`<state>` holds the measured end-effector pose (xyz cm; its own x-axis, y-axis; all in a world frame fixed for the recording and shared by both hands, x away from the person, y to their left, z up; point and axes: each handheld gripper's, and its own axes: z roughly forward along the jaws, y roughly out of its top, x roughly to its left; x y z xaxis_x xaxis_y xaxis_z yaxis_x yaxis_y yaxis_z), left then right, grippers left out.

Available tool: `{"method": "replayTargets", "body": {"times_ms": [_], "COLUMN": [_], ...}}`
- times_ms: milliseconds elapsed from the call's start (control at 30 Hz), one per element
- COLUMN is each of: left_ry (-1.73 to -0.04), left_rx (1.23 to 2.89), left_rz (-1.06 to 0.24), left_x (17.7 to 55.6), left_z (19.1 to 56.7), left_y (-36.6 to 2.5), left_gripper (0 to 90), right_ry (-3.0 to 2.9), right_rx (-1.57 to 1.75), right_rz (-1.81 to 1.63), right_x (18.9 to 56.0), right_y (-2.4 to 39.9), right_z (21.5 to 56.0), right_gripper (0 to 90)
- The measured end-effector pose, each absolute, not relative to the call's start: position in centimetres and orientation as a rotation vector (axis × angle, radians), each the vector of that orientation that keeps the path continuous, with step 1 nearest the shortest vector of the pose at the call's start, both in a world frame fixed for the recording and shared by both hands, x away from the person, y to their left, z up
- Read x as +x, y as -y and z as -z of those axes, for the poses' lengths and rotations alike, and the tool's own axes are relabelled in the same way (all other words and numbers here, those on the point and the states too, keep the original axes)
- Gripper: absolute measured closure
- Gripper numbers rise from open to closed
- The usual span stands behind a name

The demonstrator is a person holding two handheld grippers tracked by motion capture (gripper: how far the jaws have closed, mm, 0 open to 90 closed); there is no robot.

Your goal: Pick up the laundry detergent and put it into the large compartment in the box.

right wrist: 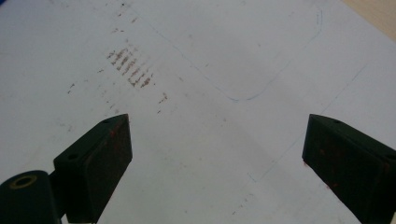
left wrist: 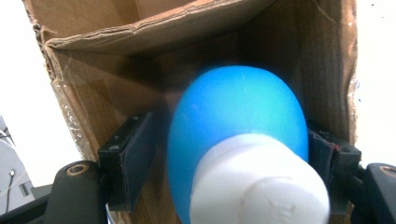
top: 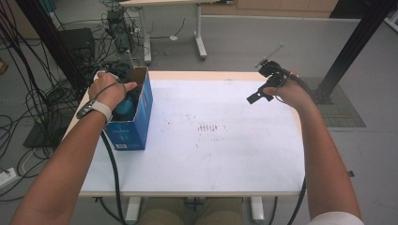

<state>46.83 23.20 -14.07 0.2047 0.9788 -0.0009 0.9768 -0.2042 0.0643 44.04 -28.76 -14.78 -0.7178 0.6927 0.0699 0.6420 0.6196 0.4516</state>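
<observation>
the blue bottle (left wrist: 233,135) with the white cap (left wrist: 259,184) is down inside the cardboard box (top: 141,122) at the left side of the table (top: 225,159). the left gripper (left wrist: 231,154) has its jaws partly open around the bottle, and i cannot tell if the pads touch it. so putting it in looks almost done; letting go and lifting out is left. the right gripper (right wrist: 217,154) is wide open, holds nothing, and waits over the white table top.

A blue bottle (left wrist: 233,121) with a white cap (left wrist: 259,186) sits down inside the open blue cardboard box (top: 136,124), cap end up, close against the box's brown inner walls.
</observation>
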Motion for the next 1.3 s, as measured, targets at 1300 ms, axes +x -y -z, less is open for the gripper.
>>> {"method": "replayTargets", "body": {"times_ms": [1300], "left_ry": [-1.833], "left_rx": [2.379], "left_rz": [-0.069], "left_x": [45.3], "left_z": [7.5], "left_y": [-23.1], "left_gripper": [7.7], "right_ry": [-2.717], "right_rx": [1.112], "right_rz": [-0.698], "right_x": [43.1], "right_y": [28.7], "right_z": [13.9], "right_gripper": [8.3]}}
